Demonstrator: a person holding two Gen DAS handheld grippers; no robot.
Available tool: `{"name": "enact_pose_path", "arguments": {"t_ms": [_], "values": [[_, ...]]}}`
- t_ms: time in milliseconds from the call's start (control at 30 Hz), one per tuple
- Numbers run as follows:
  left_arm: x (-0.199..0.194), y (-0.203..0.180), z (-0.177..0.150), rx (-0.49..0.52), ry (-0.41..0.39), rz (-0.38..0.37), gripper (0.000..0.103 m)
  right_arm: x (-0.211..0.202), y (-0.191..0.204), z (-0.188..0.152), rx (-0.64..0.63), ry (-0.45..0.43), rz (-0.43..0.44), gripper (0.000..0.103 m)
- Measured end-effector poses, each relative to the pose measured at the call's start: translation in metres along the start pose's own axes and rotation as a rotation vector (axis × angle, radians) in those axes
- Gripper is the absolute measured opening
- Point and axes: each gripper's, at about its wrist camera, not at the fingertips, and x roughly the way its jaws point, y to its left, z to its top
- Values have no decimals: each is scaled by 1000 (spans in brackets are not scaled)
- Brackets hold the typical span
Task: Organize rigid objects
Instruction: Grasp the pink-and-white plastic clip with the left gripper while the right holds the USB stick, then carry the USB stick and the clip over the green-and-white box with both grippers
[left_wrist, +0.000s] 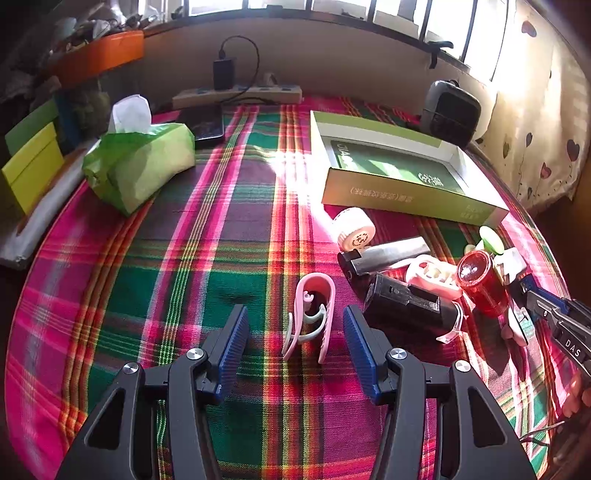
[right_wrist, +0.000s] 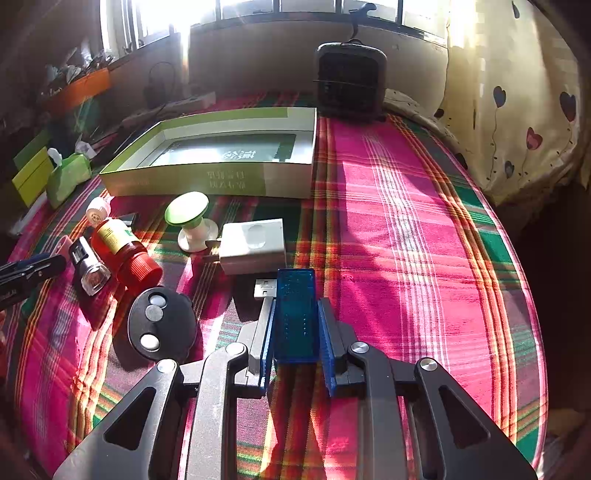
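My left gripper (left_wrist: 293, 325) is open just above the plaid cloth, its blue pads on either side of a pink clip (left_wrist: 310, 314) without touching it. My right gripper (right_wrist: 295, 317) is shut on a blue translucent USB device (right_wrist: 296, 314) with a metal plug (right_wrist: 265, 288). An open green-and-white box (right_wrist: 221, 158) lies behind the pile; it also shows in the left wrist view (left_wrist: 399, 173). Loose items: a red bottle (right_wrist: 123, 251), a white charger (right_wrist: 253, 245), a black key fob (right_wrist: 160, 325), a green-topped knob (right_wrist: 190, 218).
A green tissue pack (left_wrist: 136, 166) and yellow boxes (left_wrist: 31, 173) sit at the left. A power strip (left_wrist: 236, 94) and phone (left_wrist: 208, 127) lie at the back. A black heater (right_wrist: 349, 83) stands behind the box. The right side of the cloth (right_wrist: 424, 240) is bare.
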Motion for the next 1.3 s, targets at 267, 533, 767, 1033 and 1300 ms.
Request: {"name": "enact_pose_path", "arguments": {"t_ms": [267, 533, 767, 1033, 1300], "values": [[4, 0, 5, 23, -15, 34, 36, 0, 0, 1, 1, 0, 1, 23], [5, 2, 7, 14, -16, 23, 22, 2, 1, 4, 5, 1, 5, 23], [1, 1, 7, 5, -19, 16, 22, 1, -1, 4, 13, 0, 14, 23], [-11, -3, 18, 17, -43, -2, 22, -13, -2, 10, 13, -42, 28, 23], [-16, -11, 43, 62, -68, -16, 22, -20, -2, 30, 1, -67, 49, 23]]}}
